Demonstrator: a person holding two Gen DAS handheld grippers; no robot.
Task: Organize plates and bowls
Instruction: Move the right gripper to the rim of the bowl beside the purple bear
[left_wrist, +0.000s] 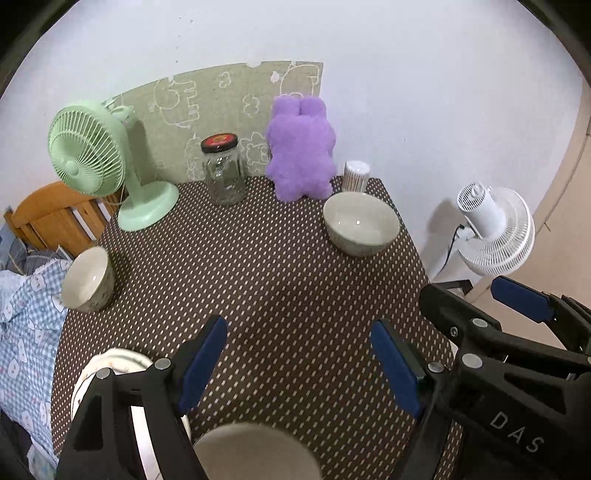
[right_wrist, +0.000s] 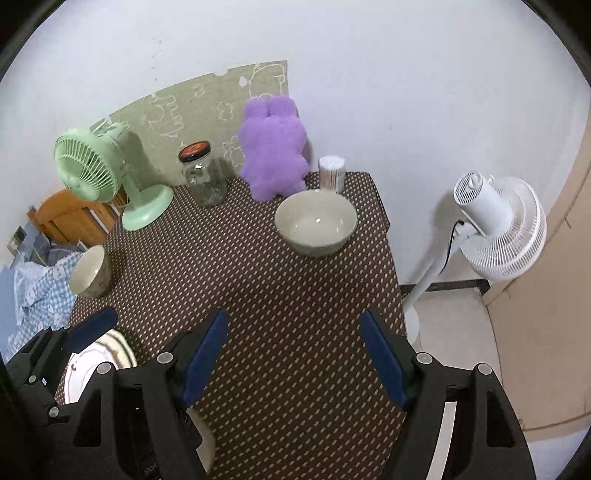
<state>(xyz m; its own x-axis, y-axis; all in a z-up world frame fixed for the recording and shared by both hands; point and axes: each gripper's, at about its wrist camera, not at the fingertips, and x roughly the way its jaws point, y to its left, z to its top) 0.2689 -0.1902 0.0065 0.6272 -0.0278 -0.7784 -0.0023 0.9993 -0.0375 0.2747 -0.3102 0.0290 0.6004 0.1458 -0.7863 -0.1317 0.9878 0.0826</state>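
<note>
Right gripper (right_wrist: 293, 360), lower centre, jaws apart and empty above the dotted tablecloth (right_wrist: 258, 280). Grey bowl (right_wrist: 316, 223) centre-right; small bowl (right_wrist: 90, 271) at left edge.

Soft, even room light, shadows falling rightward on the wall. Fisheye bends the edges, dark corners. The near bowl (left_wrist: 255, 452) is blurred.

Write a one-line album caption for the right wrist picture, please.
Open right gripper hovers over a dotted tablecloth, facing a grey bowl, purple plush toy and green fan.
</note>
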